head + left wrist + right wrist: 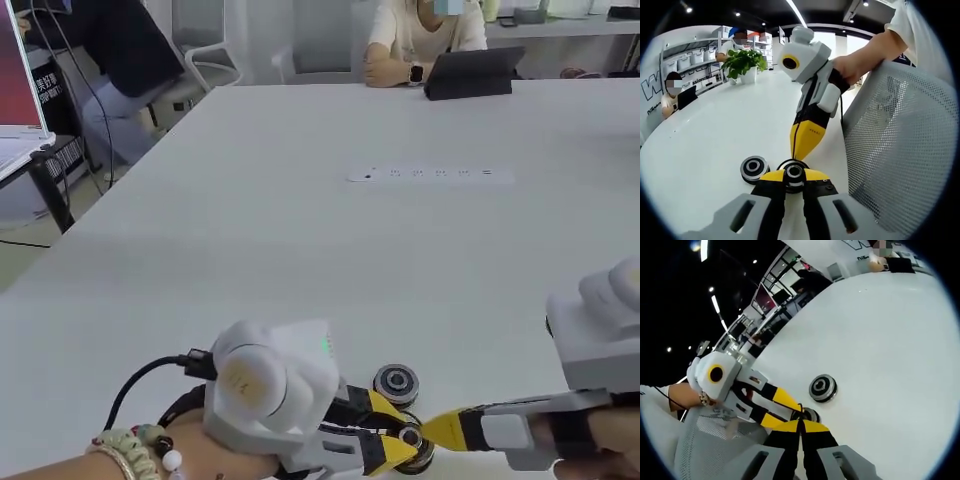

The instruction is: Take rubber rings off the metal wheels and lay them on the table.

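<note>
left gripper [794, 177] clamps wheel [411, 437], desk [300, 250] near edge | right gripper [800, 426] pinched narrow at its ring [782, 170] | second wheel [396, 382] untouched | no rings off yet

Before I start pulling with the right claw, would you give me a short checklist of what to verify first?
1. Left claw clamped across the held wheel: ok.
2. Right claw shut, tips at that wheel's rim: ok.
3. Rubber ring actually caught between the right claw's tips: cannot tell.
4. Second wheel lying apart from both claws: ok, though close beside them.
5. Bare table nearby for laying the ring: ok.
</note>
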Tool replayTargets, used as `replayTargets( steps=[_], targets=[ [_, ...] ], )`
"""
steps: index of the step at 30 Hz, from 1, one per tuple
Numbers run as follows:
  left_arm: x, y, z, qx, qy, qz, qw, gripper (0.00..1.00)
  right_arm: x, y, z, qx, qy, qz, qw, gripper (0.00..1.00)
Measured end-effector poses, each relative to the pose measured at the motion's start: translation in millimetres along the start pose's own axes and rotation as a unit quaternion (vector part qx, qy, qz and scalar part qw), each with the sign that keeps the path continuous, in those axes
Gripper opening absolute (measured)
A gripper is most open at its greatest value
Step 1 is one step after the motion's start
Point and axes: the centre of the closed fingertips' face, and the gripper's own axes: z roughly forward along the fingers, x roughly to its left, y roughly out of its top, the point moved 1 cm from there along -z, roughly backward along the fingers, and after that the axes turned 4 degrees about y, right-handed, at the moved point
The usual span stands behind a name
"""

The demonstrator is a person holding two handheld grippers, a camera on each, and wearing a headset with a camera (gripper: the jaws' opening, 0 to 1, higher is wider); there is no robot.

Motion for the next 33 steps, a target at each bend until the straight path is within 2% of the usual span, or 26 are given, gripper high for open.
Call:
replayTargets(
  steps=[3,7,14,17,21,25,28,30,31,33],
  targets=[
    [-0.1,0.1,0.0,-0.003,0.001,0.000,1.0000,0.07,-3.3,-2.2,-0.7,0.004,-0.004,0.005,1.0000,0.00],
    [-0.2,0.4,0.1,0.004,-0.001,-0.001,1.0000,0.07,-7.5,-3.1,-2.5,0.007,-0.011,0.010,0.9999,0.00],
    [-2.6,1.8,-2.1,0.005,-0.021,-0.036,0.9991,0.12,-7.9,-4.9,-2.9,0.012,-0.011,0.010,0.9998,0.00],
    [-2.8,2.0,-3.8,0.012,-0.023,-0.036,0.9990,0.13,-7.1,-5.3,-3.4,0.015,-0.013,0.003,0.9998,0.00],
    [-7.4,8.5,-9.3,0.004,-0.039,-0.032,0.9987,0.18,-6.9,-4.0,-5.5,0.013,-0.011,-0.001,0.9999,0.00],
    [-5.2,13.6,-12.4,0.003,-0.034,-0.015,0.9993,0.29,-4.7,2.0,-9.6,0.005,-0.011,-0.015,0.9998,0.00],
    [-6.0,18.4,-15.8,-0.002,-0.040,-0.016,0.9991,0.32,-6.6,6.9,-13.7,-0.007,-0.012,-0.016,0.9998,0.00],
    [-10.2,27.3,-19.6,-0.010,-0.052,-0.040,0.9978,0.37,-8.4,9.3,-16.7,-0.014,-0.011,-0.015,0.9997,0.00],
    [-11.5,34.1,-22.6,-0.021,-0.056,-0.046,0.9972,0.41,-8.2,10.6,-17.7,-0.016,-0.011,-0.016,0.9997,0.00],
    [-9.7,42.5,-28.4,-0.034,-0.050,-0.043,0.9973,0.47,-7.3,14.7,-19.9,-0.023,-0.013,-0.022,0.9994,0.00]
  ],
)
